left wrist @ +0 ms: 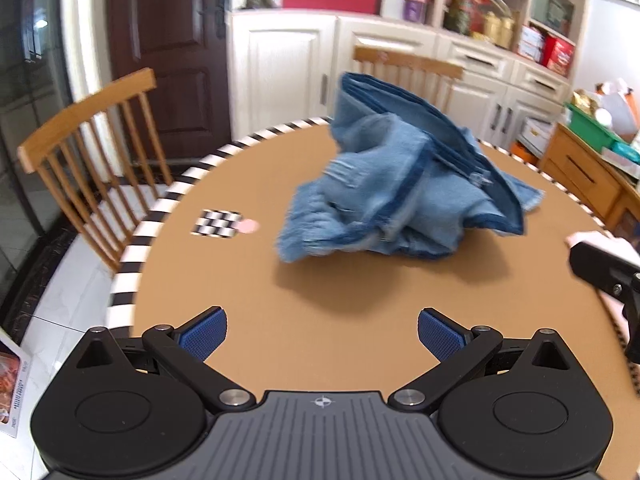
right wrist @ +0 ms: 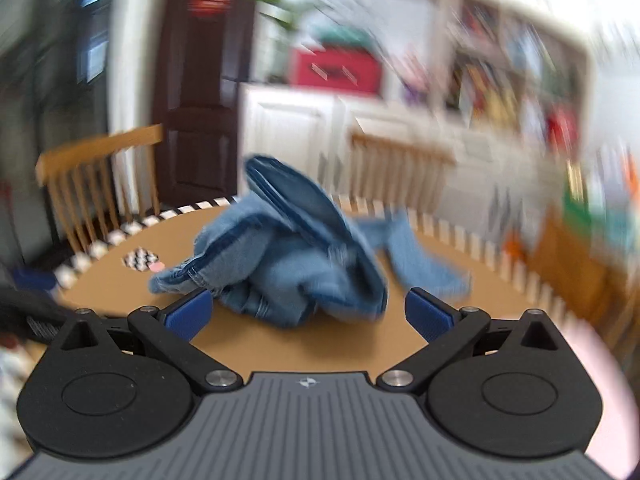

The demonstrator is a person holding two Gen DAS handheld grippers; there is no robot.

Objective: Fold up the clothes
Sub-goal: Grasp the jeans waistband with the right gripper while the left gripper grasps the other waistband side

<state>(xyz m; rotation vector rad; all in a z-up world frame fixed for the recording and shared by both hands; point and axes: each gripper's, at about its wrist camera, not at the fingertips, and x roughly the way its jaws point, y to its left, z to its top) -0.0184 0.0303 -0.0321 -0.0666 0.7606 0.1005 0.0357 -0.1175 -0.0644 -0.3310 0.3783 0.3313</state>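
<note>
A crumpled pair of blue denim jeans [left wrist: 396,184] lies in a heap on the round brown table [left wrist: 248,264], part of it blurred and standing up. My left gripper [left wrist: 322,334] is open and empty, short of the heap over bare table. My right gripper [right wrist: 308,312] is open and empty, just in front of the jeans [right wrist: 296,264]; that view is motion-blurred. The body of the right gripper [left wrist: 608,276] shows at the right edge of the left wrist view.
A checkered marker with a pink dot [left wrist: 220,223] lies left of the jeans. The table has a black-and-white striped rim [left wrist: 132,248]. Wooden chairs [left wrist: 92,168] stand at the left and far side. White cabinets [left wrist: 288,64] and shelves stand behind.
</note>
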